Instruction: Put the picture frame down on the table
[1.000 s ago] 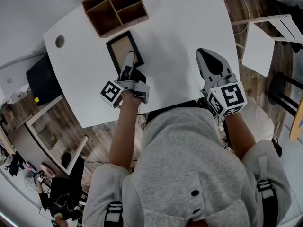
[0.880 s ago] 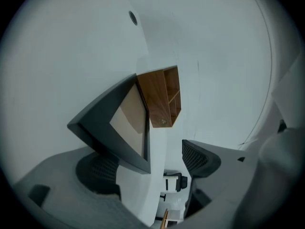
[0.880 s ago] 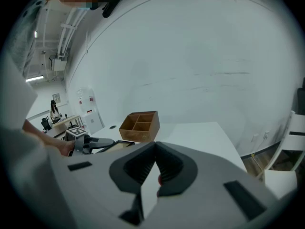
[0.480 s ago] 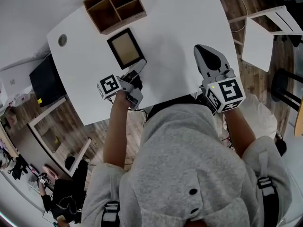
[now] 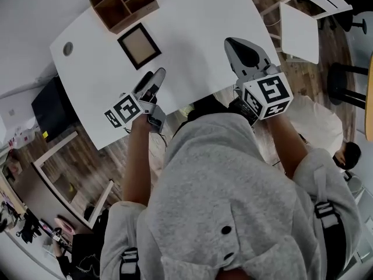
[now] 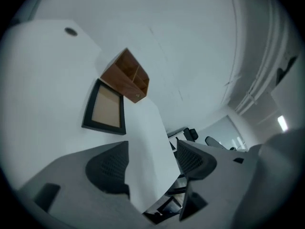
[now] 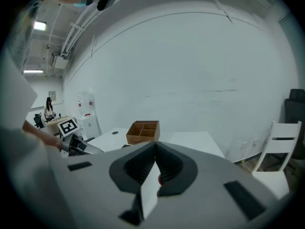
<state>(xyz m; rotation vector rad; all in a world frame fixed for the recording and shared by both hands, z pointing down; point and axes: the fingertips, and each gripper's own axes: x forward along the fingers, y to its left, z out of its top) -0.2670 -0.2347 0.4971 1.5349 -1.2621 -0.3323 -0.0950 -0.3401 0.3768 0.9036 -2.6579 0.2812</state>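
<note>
- Head view: the picture frame lies flat on the white table, face up, ahead of the left gripper and clear of its tips.
- Left gripper view: the jaws stand apart with nothing between them. Only the table's surface and edge show through the gap, and the frame sits beyond and to the left of the left jaw, not touching it.
- Past the frame, farther from that gripper, stands a wooden organiser, just beside the frame's far edge.
- Right gripper view: the right gripper has its jaws together at the tips and holds nothing. It hovers over the near table edge, well apart from the frame, off to the left gripper's right.
- Judged from how things lie, the task looks done: the frame rests on the table and neither gripper touches it. Nothing seems left except keeping the grippers clear.
</note>
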